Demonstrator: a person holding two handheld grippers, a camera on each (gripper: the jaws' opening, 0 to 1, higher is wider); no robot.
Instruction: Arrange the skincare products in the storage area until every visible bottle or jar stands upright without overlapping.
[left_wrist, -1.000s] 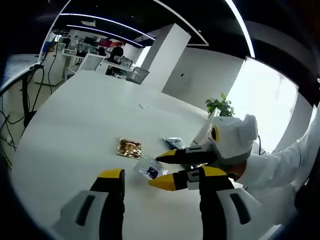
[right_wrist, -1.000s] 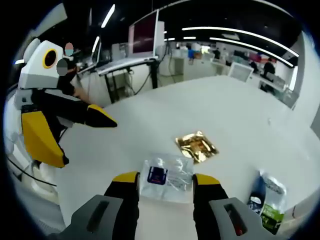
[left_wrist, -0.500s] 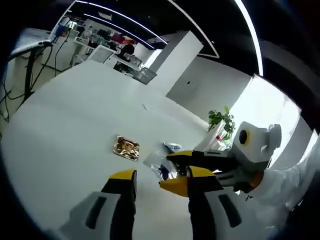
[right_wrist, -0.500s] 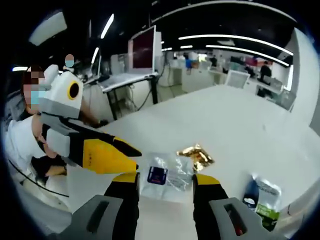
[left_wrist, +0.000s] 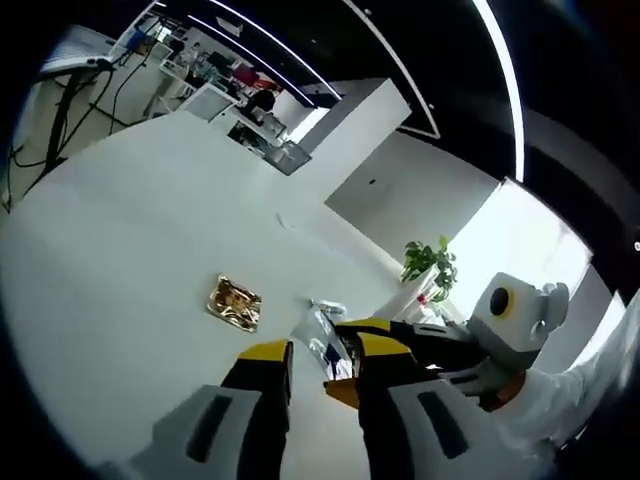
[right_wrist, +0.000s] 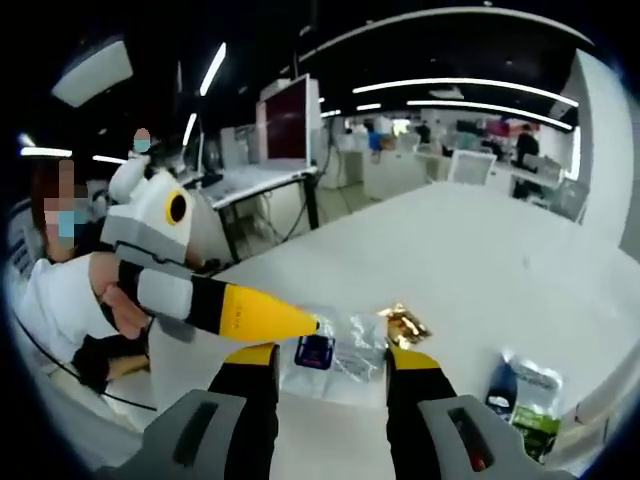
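Observation:
A clear plastic packet (right_wrist: 340, 350) with a dark blue label is held off the white table (right_wrist: 480, 260) by my right gripper (right_wrist: 330, 358), which is shut on it. My left gripper (right_wrist: 300, 322) reaches in from the left, and its yellow fingertip touches the packet's upper left corner. In the left gripper view the packet (left_wrist: 322, 335) sits in the narrow gap of my left gripper (left_wrist: 315, 355), whose jaws are still apart. The right gripper (left_wrist: 350, 362) comes in there from the right.
A gold foil sachet (right_wrist: 405, 322) lies flat on the table just beyond the packet, also seen as the gold sachet (left_wrist: 233, 302). Blue and green sachets (right_wrist: 530, 395) lie at the right near the table edge. A person's white sleeve (right_wrist: 60, 300) is at the left.
My left gripper has moved in to the clear packet and its jaws have narrowed around it. The right gripper has kept hold of the packet and raised it.

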